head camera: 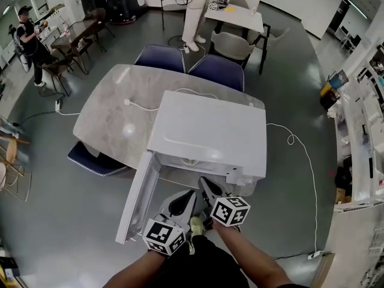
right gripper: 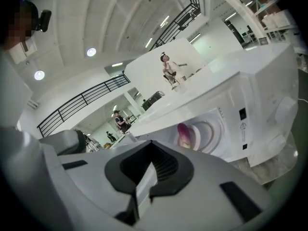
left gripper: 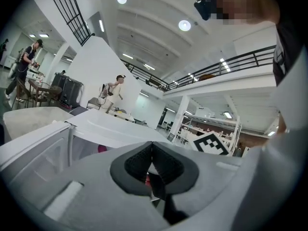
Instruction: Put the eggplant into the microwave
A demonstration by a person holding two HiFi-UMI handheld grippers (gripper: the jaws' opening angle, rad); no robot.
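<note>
Eggplant (right gripper: 184,134): purple, inside the microwave (head camera: 210,131), against the white turntable plate (right gripper: 207,133) in the cavity. In the left gripper view only a small pink patch of it (left gripper: 102,148) shows through the opening.

Microwave: white, standing on the near edge of a pale marble tabletop (head camera: 114,119), with its door (head camera: 137,200) swung wide open toward the left of the head view. A white power cable (head camera: 300,155) trails from it over the grey floor.

Right tongs (right gripper: 151,144): jaws together with nothing between them, held in front of the open cavity and apart from the eggplant.

Left tongs (left gripper: 152,148): jaws likewise together and empty, just beside the right tongs and before the door opening.

Surroundings: two dark blue chairs (head camera: 161,57) stand at the far side of the tabletop. A person (head camera: 193,17) stands beyond them, and another (head camera: 30,41) is at far left.
</note>
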